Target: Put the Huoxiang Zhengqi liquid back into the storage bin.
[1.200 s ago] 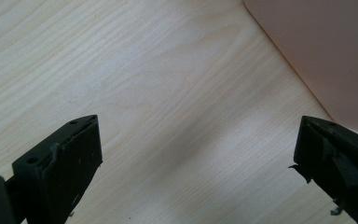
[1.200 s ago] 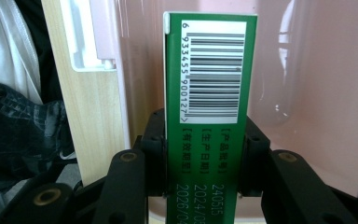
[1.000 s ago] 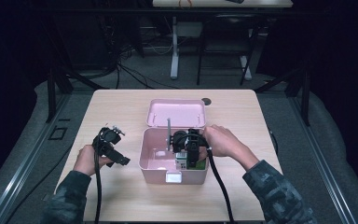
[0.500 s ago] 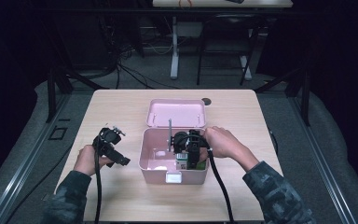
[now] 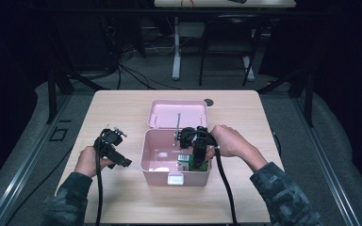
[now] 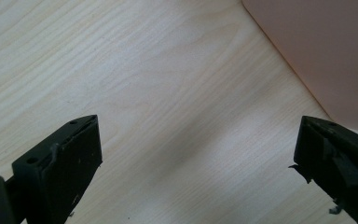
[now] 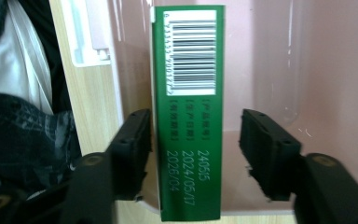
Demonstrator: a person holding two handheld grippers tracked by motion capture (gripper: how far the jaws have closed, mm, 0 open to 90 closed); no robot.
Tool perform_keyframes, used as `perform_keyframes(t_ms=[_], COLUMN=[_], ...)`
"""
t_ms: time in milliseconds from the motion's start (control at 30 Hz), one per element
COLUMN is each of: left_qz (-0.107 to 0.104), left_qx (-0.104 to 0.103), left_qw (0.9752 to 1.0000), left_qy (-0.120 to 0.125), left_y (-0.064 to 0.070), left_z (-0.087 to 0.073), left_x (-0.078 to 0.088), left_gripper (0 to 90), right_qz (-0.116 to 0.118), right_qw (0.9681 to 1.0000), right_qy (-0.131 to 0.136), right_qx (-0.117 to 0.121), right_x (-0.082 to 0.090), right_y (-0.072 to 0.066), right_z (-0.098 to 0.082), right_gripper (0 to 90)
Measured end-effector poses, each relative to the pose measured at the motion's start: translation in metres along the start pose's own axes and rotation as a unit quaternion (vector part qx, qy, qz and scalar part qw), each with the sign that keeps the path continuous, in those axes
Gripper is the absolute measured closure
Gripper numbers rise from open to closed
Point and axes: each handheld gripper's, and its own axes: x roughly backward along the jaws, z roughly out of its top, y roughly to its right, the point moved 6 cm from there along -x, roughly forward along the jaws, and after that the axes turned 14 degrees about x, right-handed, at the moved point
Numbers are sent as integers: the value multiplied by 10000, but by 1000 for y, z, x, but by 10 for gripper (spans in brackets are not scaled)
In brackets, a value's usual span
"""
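Note:
An open pink box [image 5: 158,175] sits mid-table with its lid [image 5: 176,113] tipped back behind it. A green carton [image 7: 189,60] with a barcode stands on edge in the box's front right corner [image 5: 185,163]. My right gripper [image 7: 193,140] reaches down into the box [image 7: 270,56] and straddles the carton. Its jaws are open: one touches the carton's side, the other stands a small gap away. My left gripper [image 5: 122,163] hovers low over the bare table left of the box, open and empty [image 6: 198,154], with the box's pink wall [image 6: 326,51] beside it.
A thin grey rod [image 5: 178,125] stands up at the back of the box. A small dark round thing [image 5: 209,101] lies on the table behind the lid. A white patch [image 5: 160,168] lies on the box floor. Light wood table [image 5: 122,113] extends around the box.
My right gripper has sunk slightly lower into the box's front right corner. The left gripper has stayed put.

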Motion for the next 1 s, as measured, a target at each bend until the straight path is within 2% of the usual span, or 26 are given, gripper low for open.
perform_keyframes(t_ms=[200,333,467,733,867,1000], left_qz=[-35,-70,-121,-227,-257,-277], left_qx=[43,55,80,78,74,83], left_qw=[10000,9999,9998,9994,9993,9991], left_qy=[31,108,139,256,272,317], left_y=[1,1,1,6,7,9], left_z=[1,2,3,6,7,10], left_x=[3,7,11,22,25,29], left_gripper=[9,9,9,10,9,9], right_qz=[-60,-152,-239,-570,-720,-846], right_qw=[9994,9978,9951,9850,9797,9721], right_qy=[307,579,864,1356,1468,1700], right_qx=[-162,-296,-426,-897,-1163,-1380], right_x=[9,18,26,39,43,46], right_y=[2,3,5,13,19,24], right_z=[-5,-9,-12,-27,-38,-47], right_gripper=[255,155,135,73,51,47])
